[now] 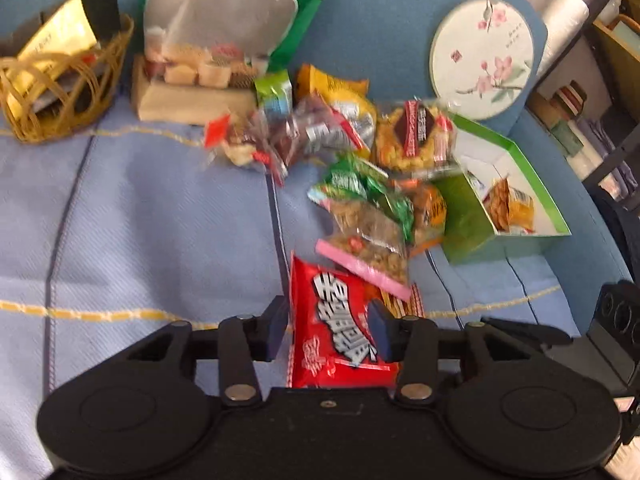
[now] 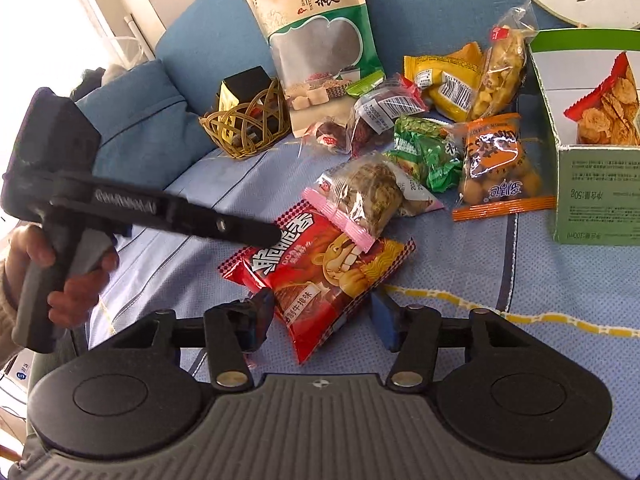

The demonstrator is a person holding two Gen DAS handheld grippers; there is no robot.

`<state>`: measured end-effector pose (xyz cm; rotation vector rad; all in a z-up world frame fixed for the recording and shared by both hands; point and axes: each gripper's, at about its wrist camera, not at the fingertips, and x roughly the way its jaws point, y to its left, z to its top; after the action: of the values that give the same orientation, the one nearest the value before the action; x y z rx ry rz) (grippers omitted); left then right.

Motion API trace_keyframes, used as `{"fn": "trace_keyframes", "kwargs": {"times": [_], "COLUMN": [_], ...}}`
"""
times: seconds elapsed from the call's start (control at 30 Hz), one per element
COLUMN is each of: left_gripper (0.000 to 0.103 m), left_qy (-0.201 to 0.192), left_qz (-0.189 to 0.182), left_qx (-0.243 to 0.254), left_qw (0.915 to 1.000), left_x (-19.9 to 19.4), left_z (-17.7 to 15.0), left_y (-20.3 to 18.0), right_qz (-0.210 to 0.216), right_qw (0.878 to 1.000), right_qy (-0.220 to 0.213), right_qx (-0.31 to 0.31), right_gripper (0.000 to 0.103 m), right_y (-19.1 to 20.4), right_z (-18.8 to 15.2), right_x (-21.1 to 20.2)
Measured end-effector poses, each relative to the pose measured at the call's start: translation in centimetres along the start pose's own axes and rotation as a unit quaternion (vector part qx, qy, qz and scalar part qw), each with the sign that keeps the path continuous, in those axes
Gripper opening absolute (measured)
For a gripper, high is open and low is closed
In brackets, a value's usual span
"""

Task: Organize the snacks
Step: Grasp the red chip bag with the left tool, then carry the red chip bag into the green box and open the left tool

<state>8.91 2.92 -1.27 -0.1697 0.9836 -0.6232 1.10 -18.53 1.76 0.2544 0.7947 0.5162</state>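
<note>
your right hand-held gripper (image 2: 322,316) sits released, jaws straddling the red snack packet's (image 2: 320,276) near corner on the sofa; its long axis runs diagonally away. left hand-held gripper (image 1: 328,328), also released, straddles its other end.

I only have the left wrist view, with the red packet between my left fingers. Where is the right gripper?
Observer: The right gripper is open, with a finger on either side of the near end of that same red packet.
Operator: Is my left one down on the packet?
Observer: Seen side-on, the left gripper has its tip over the packet's far left corner. I cannot tell whether it touches.
Operator: What's in the green box?
Observer: The green box holds one bag of crisps with a red top edge. It leans against the inside wall.
</note>
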Motion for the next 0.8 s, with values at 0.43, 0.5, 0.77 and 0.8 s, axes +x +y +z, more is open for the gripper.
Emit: {"fn": "trace_keyframes", "kwargs": {"times": [0.43, 0.5, 0.77, 0.8], "left_gripper": [0.018, 0.018, 0.017, 0.017], "left_qy": [0.000, -0.015, -0.070, -0.075], "left_qz": [0.008, 0.005, -0.009, -0.014], "left_qx": [0.020, 0.026, 0.065, 0.067], "left_qw": [0.9998, 0.9995, 0.9953, 0.9948], "left_x": [0.0, -1.0, -3.2, -2.9], "left_z": [-0.4, 0.1, 2.7, 3.2], "left_y": [-2.9, -3.7, -7.7, -8.3], "right_qz": [-0.010, -0.007, 0.001, -0.007], "right_qw": [0.999, 0.998, 0.989, 0.987], "right_qy": [-0.019, -0.038, -0.137, -0.150], "right_qx": [-0.042, -0.049, -0.047, -0.049], "right_gripper": [0.064, 0.063, 0.063, 0.063], "right_y": [0.8, 1.0, 0.4, 0.3], "right_z": [0.3, 0.6, 2.0, 2.1], "right_x": [-0.8, -1.8, -5.7, -6.1]}}
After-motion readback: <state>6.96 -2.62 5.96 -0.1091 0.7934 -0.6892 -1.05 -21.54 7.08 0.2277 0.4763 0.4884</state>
